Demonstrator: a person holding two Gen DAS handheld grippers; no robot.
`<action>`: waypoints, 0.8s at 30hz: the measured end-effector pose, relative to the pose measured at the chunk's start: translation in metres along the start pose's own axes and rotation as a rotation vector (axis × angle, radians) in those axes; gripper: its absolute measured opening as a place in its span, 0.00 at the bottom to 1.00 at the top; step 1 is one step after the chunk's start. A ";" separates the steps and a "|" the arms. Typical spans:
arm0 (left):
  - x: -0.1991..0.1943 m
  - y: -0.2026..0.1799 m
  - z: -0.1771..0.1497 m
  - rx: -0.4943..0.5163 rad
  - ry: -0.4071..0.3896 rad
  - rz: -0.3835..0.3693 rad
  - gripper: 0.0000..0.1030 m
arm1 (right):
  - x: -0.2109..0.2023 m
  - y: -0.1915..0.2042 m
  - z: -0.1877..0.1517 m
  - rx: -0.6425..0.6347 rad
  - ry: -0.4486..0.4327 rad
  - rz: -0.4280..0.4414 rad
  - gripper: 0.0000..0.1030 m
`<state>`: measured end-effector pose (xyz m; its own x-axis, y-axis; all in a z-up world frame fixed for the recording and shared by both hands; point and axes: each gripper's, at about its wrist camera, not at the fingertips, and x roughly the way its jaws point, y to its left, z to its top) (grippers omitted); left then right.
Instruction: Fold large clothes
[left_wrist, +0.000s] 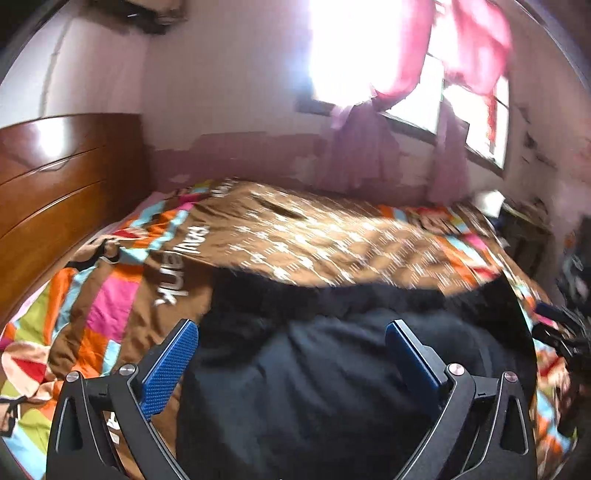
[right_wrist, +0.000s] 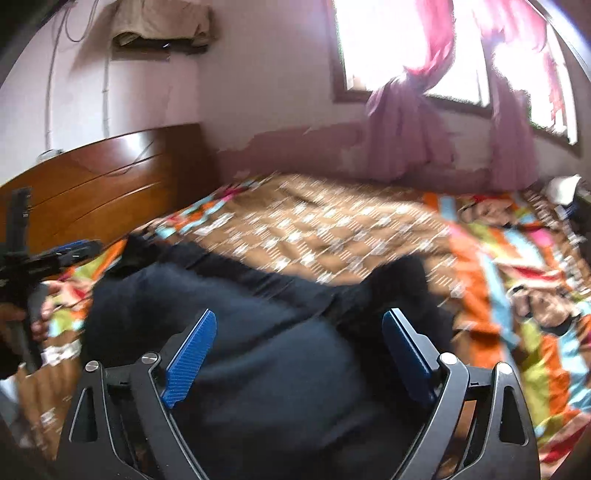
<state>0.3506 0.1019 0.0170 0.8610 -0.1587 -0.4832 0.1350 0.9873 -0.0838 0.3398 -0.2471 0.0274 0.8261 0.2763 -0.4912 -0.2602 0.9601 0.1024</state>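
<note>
Both claws, left claw (left_wrist: 291, 341) and right claw (right_wrist: 299, 332), gape empty over my dark garment (left_wrist: 332, 387) near the bed's (left_wrist: 110, 295) front edge; motion blur smears quilt, curtains (right_wrist: 406, 125), wooden headboard (right_wrist: 110, 177).

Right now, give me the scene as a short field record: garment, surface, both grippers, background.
garment: dark navy cloth garment, lying bunched on the bed, held by neither gripper
surface: brown patterned bedspread with bright patchwork blocks
left gripper: open, blue pads apart over the garment
right gripper: open, blue pads apart over the garment
background: brown wooden headboard; pink curtains at a bright window
image quality: motion blur
</note>
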 end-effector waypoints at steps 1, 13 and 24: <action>-0.001 -0.003 -0.006 0.020 0.013 -0.023 0.99 | 0.000 0.003 -0.008 0.008 0.022 0.024 0.86; 0.051 -0.036 -0.063 0.238 0.184 -0.067 1.00 | 0.058 0.014 -0.064 0.010 0.217 0.060 0.86; 0.110 -0.035 -0.026 0.181 0.217 -0.003 1.00 | 0.106 -0.021 -0.040 -0.009 0.215 -0.031 0.86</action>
<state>0.4280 0.0494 -0.0556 0.7377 -0.1398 -0.6605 0.2394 0.9689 0.0624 0.4124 -0.2401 -0.0613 0.7083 0.2303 -0.6673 -0.2420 0.9672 0.0769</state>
